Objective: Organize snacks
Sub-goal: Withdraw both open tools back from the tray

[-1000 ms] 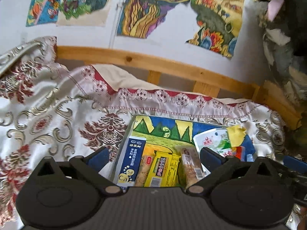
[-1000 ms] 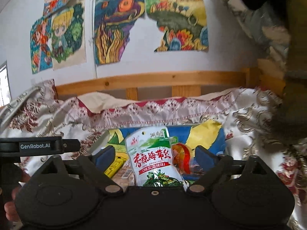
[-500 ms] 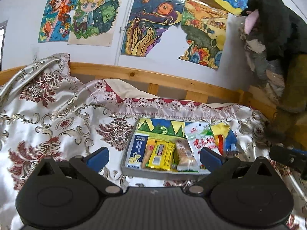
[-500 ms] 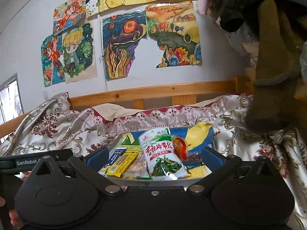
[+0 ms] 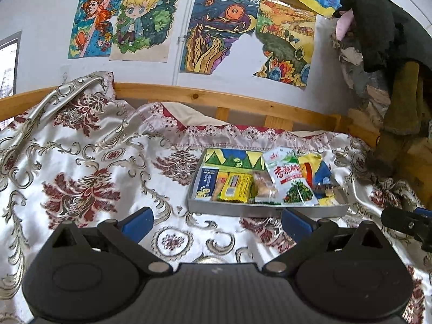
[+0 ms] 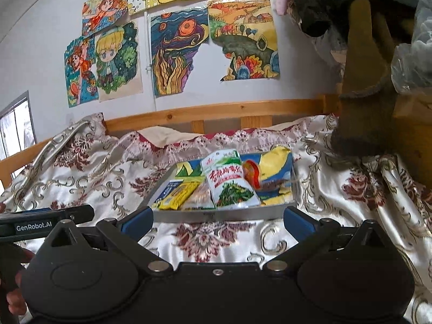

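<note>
A shallow grey tray (image 5: 267, 210) sits on the patterned bedspread and holds several snack packs: a blue box (image 5: 206, 183), a yellow pack (image 5: 237, 187), a clear pastry pack (image 5: 263, 186) and a white-green seaweed pouch (image 5: 290, 181). The tray (image 6: 224, 213) and pouch (image 6: 229, 182) also show in the right wrist view. My left gripper (image 5: 216, 222) is open and empty, in front of the tray. My right gripper (image 6: 217, 221) is open and empty, just short of the tray's near wall.
The floral satin bedspread (image 5: 81, 175) covers the bed. A wooden rail (image 5: 216, 102) runs behind it, below a wall with drawings. Dark clothes (image 5: 391, 40) hang at the right. The other gripper's tip (image 5: 405, 222) shows at the right edge.
Both grippers have drawn back from the tray, so it looks smaller and farther. More bedspread lies between the fingers and the tray. Both stayed open and empty.
</note>
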